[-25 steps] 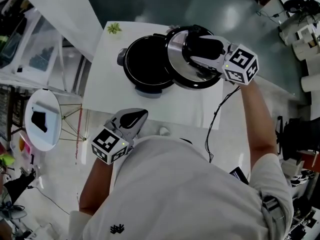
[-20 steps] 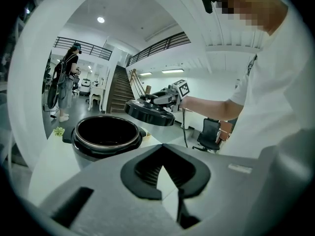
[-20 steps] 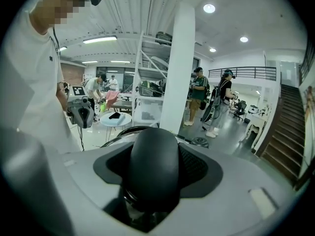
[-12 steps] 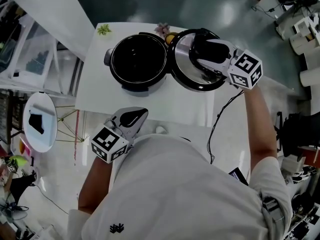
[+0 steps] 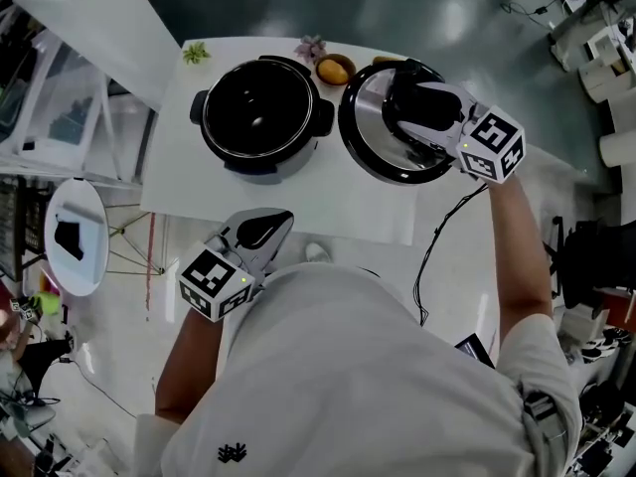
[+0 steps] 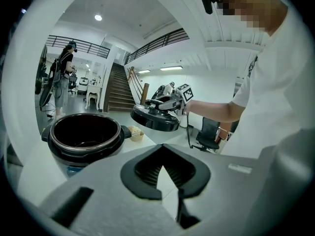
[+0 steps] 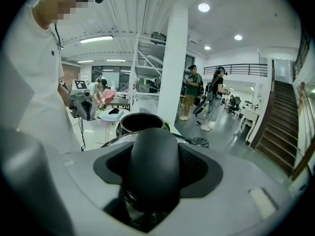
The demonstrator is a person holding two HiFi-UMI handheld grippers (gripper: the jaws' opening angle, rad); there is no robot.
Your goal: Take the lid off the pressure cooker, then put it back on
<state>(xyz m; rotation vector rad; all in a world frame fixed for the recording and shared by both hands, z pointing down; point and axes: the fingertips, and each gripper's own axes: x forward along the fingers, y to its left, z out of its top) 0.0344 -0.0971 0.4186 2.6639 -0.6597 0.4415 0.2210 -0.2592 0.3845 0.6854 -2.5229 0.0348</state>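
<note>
Lid (image 5: 383,157): off the pot and held in the air over the right end of the surface (image 5: 338,207). In the left gripper view it hangs about level, clear of everything below.
Right gripper (image 5: 407,107): fingers clamped on the lid's black handle (image 7: 150,173), one on each side. The handle's long axis runs along the fingers.
Left gripper (image 5: 278,224): fingers closed together with nothing in them, parked close to my body off the near edge of the surface.
Pot (image 5: 260,165): open and upright, standing left of the lid. The two rims are side by side, just apart.
Key relation: in the head view the pot lies directly left of the right fingers, and lower. I judge the return to be a sideways carry, then a drop.
Nearer hand: the right, since it has the lid. The left is nearer the pot's front wall and could steady it.
Watch: a small bowl (image 5: 333,69) sits behind the gap between pot and lid. I'd keep the lid's rim clear of it.
</note>
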